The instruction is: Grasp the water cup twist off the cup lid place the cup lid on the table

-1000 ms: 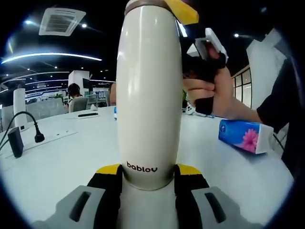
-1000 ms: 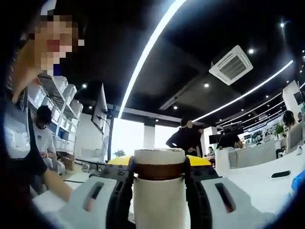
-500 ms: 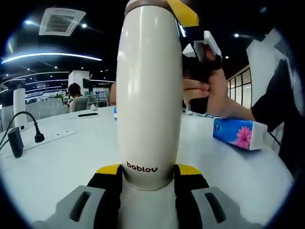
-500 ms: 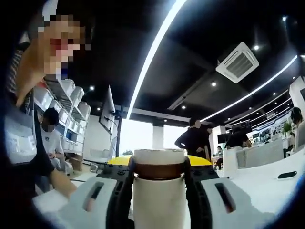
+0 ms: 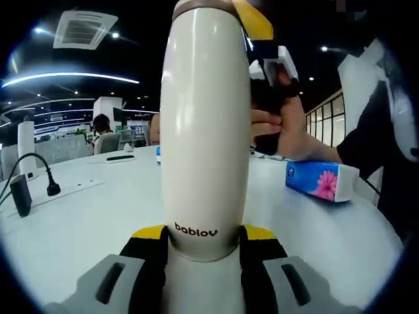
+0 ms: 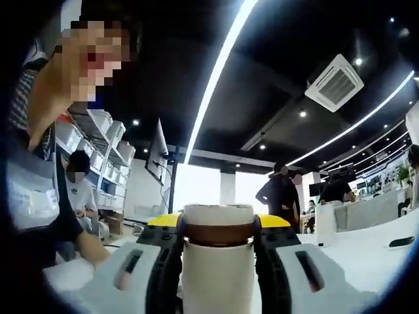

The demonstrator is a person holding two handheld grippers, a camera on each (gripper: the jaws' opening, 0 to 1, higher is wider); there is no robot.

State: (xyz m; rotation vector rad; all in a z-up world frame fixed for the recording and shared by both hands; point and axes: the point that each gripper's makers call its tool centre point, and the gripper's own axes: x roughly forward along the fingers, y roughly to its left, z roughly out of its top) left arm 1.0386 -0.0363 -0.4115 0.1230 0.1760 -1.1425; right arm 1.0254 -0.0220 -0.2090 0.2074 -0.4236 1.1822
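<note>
Cup point(image 5: 204, 131) clamped by both tongs.

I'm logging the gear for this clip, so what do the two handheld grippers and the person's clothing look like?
Both the left gripper and the right gripper have grey bodies with slotted recesses, black jaws and yellow tips. In the left gripper view, the hand grips a black handle topped by a white part, and the person wears a dark short sleeve.

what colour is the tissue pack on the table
Blue with a pink flower print, the tissue pack shows best in the left gripper view.
</note>
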